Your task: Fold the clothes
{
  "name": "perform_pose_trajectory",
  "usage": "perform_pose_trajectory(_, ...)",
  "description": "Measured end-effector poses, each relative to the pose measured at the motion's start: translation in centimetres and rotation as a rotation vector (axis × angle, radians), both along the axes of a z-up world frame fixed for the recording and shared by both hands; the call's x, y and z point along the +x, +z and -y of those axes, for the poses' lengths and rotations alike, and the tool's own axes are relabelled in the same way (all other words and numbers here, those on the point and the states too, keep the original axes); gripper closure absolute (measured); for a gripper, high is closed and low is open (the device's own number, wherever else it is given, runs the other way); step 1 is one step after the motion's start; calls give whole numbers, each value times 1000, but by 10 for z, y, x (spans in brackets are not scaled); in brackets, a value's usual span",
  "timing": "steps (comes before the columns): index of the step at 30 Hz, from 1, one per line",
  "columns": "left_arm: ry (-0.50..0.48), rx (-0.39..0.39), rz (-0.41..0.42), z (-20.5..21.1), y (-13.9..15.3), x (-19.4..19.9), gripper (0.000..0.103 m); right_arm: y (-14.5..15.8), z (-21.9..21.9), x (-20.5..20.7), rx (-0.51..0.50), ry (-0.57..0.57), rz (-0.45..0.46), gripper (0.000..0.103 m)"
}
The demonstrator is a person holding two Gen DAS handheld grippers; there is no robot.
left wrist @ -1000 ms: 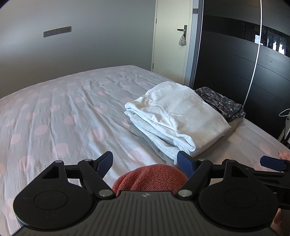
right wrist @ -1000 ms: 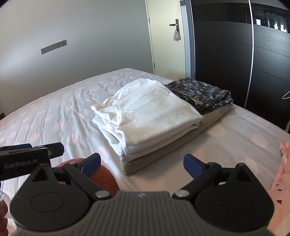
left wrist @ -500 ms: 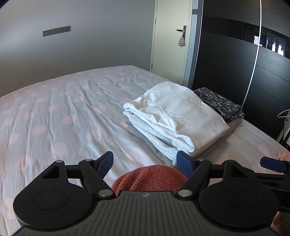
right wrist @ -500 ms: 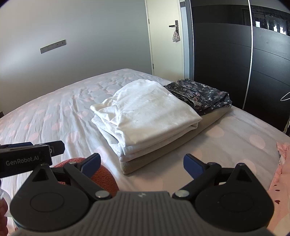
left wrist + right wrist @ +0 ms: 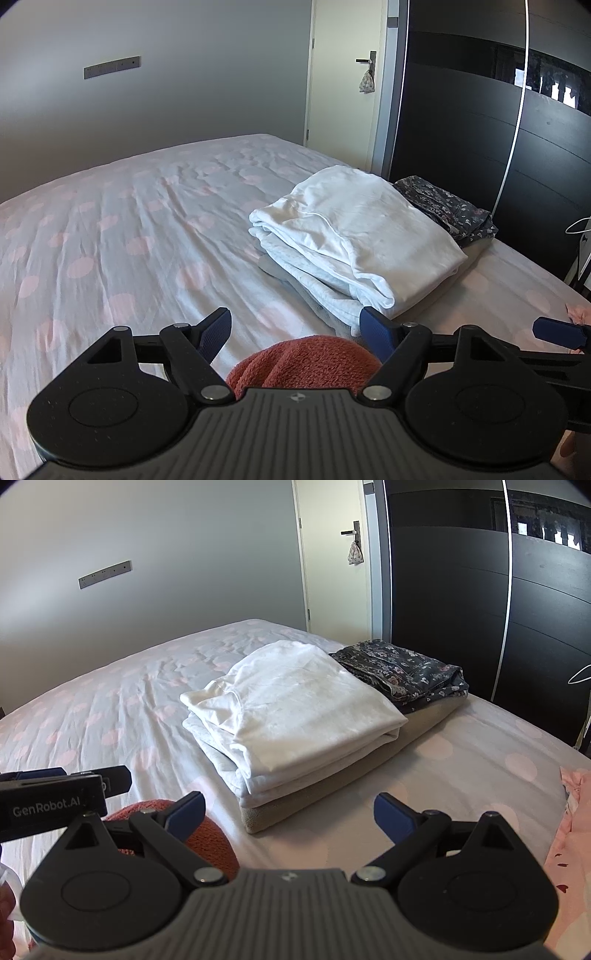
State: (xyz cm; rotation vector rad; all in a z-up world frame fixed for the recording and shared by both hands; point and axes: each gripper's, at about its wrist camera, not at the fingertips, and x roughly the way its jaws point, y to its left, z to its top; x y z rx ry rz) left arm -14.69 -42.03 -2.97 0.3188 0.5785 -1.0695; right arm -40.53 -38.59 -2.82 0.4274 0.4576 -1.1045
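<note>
A stack of folded clothes lies on the bed: a white garment (image 5: 362, 229) (image 5: 295, 705) on top, a beige layer (image 5: 332, 779) beneath, and a dark floral garment (image 5: 447, 206) (image 5: 402, 672) at its far end. A rust-red fuzzy garment (image 5: 306, 362) (image 5: 210, 834) bulges just below my left gripper (image 5: 297, 332), which is open above it. My right gripper (image 5: 290, 810) is open over bare sheet in front of the stack, holding nothing. A pink patterned garment (image 5: 569, 834) lies at the right edge.
The bed (image 5: 129, 229) has a pale sheet with pink dots and wide bare room to the left. A black sliding wardrobe (image 5: 461, 590) stands along the right side, a white door (image 5: 332, 554) behind. The other gripper's body (image 5: 51, 805) shows at left.
Both views have shifted only slightly; the grippers stay open and the clothes have not moved.
</note>
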Motion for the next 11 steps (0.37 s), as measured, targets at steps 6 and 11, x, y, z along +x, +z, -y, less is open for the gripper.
perform_pose_trajectory(6,0,-3,12,-2,1,-2,27,1,-3,0,-7,-4,-7,4)
perform_pose_trajectory(11,0,-10,13,-5,2,-2,30,2,-6,1,-13,-2,-9,4)
